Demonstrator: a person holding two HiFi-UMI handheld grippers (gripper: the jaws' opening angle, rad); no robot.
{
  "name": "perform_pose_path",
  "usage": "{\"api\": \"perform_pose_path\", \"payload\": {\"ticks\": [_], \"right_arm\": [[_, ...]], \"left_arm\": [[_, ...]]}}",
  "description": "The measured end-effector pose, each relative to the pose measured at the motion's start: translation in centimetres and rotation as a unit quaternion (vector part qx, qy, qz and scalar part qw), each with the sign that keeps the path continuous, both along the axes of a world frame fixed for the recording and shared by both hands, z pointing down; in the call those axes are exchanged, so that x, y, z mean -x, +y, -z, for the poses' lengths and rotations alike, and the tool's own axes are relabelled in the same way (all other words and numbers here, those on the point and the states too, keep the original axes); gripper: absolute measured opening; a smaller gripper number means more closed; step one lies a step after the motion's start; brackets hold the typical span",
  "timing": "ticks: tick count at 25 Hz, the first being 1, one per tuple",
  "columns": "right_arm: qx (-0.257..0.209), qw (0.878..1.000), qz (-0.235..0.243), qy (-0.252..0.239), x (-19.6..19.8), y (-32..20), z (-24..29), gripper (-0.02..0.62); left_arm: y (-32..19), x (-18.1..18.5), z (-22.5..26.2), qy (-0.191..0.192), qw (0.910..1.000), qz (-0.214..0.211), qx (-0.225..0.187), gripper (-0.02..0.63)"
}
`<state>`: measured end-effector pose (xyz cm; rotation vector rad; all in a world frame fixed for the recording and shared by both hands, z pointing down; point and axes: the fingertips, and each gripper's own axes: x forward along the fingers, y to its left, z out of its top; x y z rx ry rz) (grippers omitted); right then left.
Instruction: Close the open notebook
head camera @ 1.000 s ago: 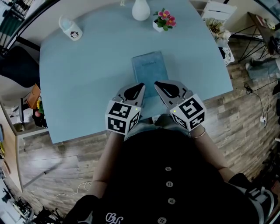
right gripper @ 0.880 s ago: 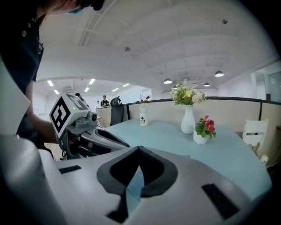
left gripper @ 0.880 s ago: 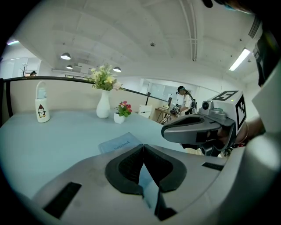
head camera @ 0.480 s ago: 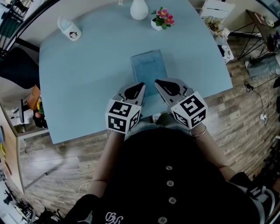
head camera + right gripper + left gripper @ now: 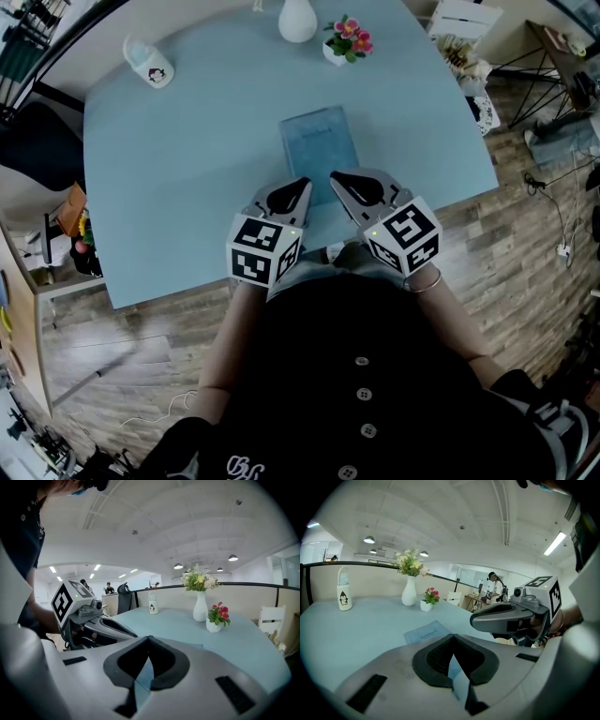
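thin blue notebook (image 5: 319, 142) lies closed on pale blue worktop (image 5: 178, 178), just past the tips | left hand-held gripper (image 5: 304, 182) and right hand-held gripper (image 5: 335, 176): jaws together, empty | nothing's moved lately, looks done

Light blue table (image 5: 169, 159) with a closed notebook (image 5: 319, 145) near its front edge; a white vase (image 5: 297, 21), flower pot (image 5: 347, 42) and bottle (image 5: 150, 61) stand at the far side.
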<state>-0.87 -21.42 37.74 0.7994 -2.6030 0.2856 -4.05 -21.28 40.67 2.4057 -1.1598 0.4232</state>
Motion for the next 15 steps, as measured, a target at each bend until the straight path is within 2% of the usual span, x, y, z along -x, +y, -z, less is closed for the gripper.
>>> {"api": "perform_pose_path", "payload": {"ticks": [15], "right_arm": [[0.001, 1.000, -0.006, 0.002, -0.26, 0.13, -0.15, 0.000]], "left_arm": [[0.17, 0.07, -0.01, -0.004, 1.0000, 0.001, -0.002, 0.015]]}}
